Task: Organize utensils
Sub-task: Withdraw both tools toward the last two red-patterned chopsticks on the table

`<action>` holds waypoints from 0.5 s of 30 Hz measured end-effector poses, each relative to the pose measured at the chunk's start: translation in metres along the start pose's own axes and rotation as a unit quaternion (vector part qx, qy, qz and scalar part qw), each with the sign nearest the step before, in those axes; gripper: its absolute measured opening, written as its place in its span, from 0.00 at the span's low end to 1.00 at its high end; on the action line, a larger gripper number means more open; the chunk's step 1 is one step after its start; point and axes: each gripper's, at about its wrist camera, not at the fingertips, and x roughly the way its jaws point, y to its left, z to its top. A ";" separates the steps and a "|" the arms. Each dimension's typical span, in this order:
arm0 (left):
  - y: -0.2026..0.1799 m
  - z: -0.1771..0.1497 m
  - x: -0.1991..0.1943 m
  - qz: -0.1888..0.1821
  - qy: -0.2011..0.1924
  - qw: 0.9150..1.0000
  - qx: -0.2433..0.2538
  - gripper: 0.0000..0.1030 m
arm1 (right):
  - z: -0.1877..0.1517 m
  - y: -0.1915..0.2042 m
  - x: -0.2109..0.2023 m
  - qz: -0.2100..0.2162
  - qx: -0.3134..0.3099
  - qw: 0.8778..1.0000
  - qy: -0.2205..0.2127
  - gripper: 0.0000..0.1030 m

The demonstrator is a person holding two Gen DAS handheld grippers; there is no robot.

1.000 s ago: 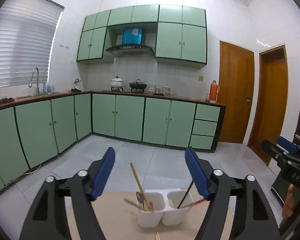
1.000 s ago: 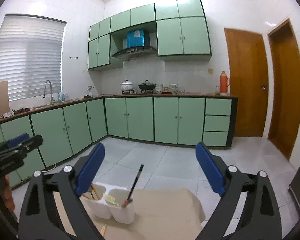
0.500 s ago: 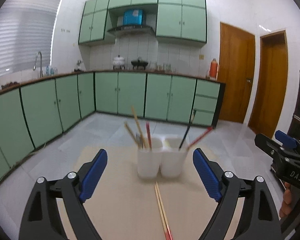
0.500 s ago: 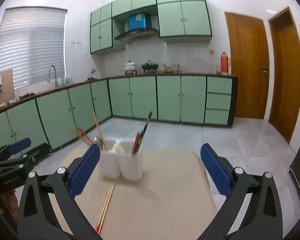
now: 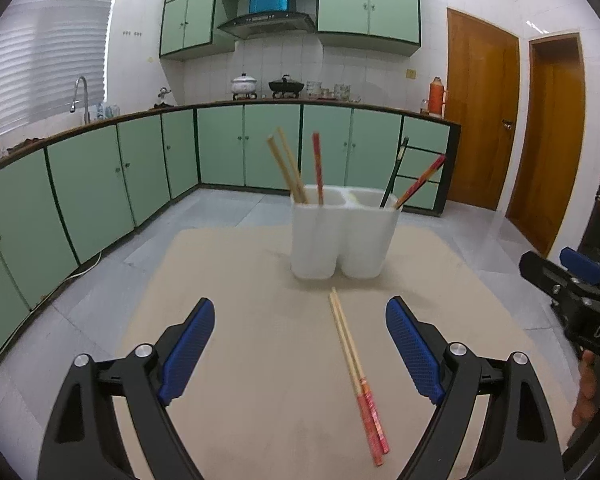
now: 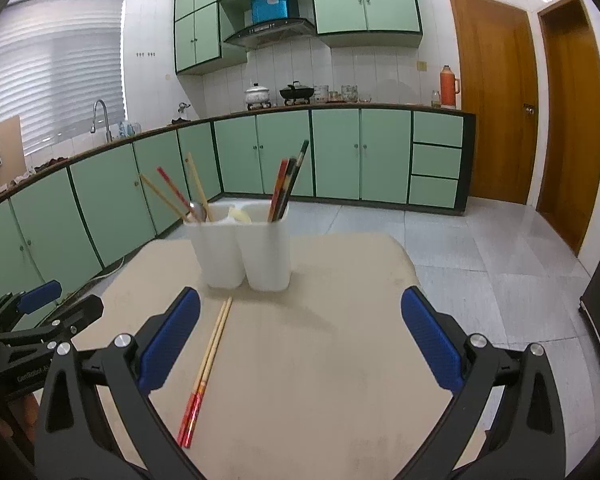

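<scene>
A white two-compartment utensil holder [image 5: 342,236] [image 6: 246,248] stands on the beige table [image 5: 240,280] [image 6: 340,320]. Its left compartment holds wooden and red chopsticks and a spoon, its right one dark and red chopsticks. A pair of wooden chopsticks with red ends [image 5: 356,372] [image 6: 208,364] lies flat on the table in front of the holder. My left gripper [image 5: 300,344] is open and empty above the table, with the loose pair between its fingers. My right gripper [image 6: 300,340] is open and empty, with the pair by its left finger.
The table's edges fall off to a grey tiled floor [image 6: 480,248] on all sides. Green kitchen cabinets [image 5: 100,184] run along the left and back. Two wooden doors [image 6: 496,96] stand at the right.
Both grippers have tilted down and lowered toward the table. The holder now looks nearer and the loose chopsticks lie fully in view between the fingers.
</scene>
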 end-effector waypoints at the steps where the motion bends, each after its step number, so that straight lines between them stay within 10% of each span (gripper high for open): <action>1: 0.001 -0.004 0.001 0.002 0.003 1.000 0.001 0.83 | -0.004 0.000 0.000 0.001 0.001 1.000 0.002 0.95; 15: 0.025 -0.055 0.007 0.027 0.017 0.999 -0.014 0.83 | -0.072 0.042 0.009 0.024 -0.021 0.999 0.041 0.95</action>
